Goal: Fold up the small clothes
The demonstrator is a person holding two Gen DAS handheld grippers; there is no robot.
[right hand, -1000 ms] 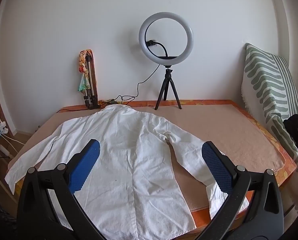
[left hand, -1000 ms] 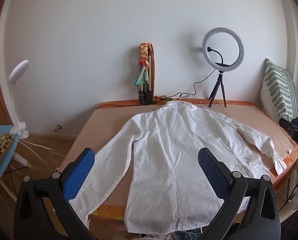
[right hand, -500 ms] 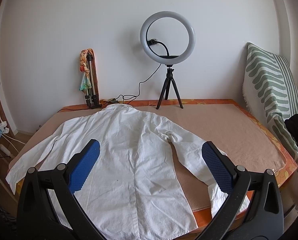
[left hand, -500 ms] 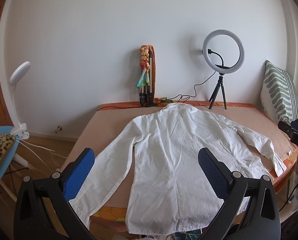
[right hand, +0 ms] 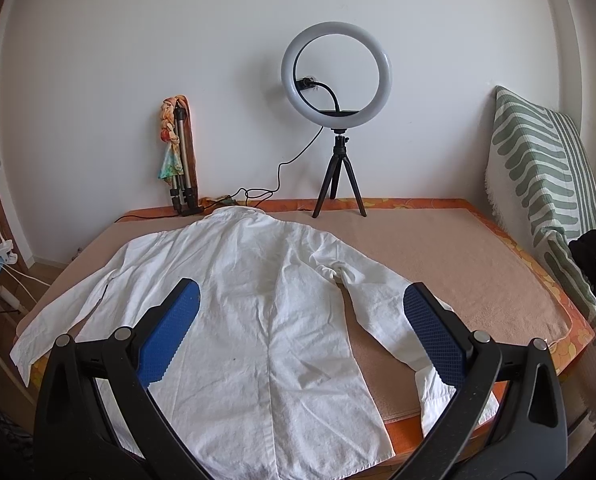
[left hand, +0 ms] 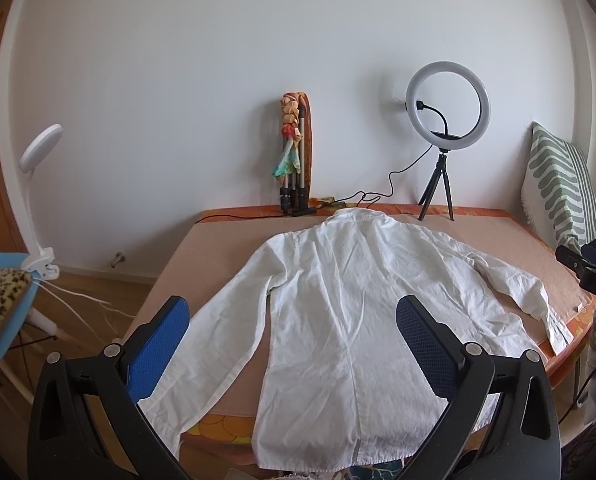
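A white long-sleeved shirt (left hand: 338, 312) (right hand: 254, 304) lies flat, back up, on a bed covered with a tan blanket (left hand: 218, 248) (right hand: 438, 256). Its collar points to the wall, its sleeves spread to both sides and its hem hangs at the near edge. My left gripper (left hand: 292, 308) hovers open above the hem and left sleeve, its blue pads (left hand: 158, 352) holding nothing. My right gripper (right hand: 300, 294) is open too, above the shirt's body and right sleeve, apart from the cloth.
A ring light on a small tripod (right hand: 336, 120) (left hand: 444, 136) and a folded tripod with a colourful scarf (right hand: 178, 152) (left hand: 294, 148) stand by the wall. A green-patterned cushion (right hand: 538, 168) leans at the right. A clamp lamp (left hand: 38, 152) stands left of the bed.
Both grippers have drawn back and risen slightly, so the shirt and bed look a little farther away. The shirt has not moved. Both stay open.
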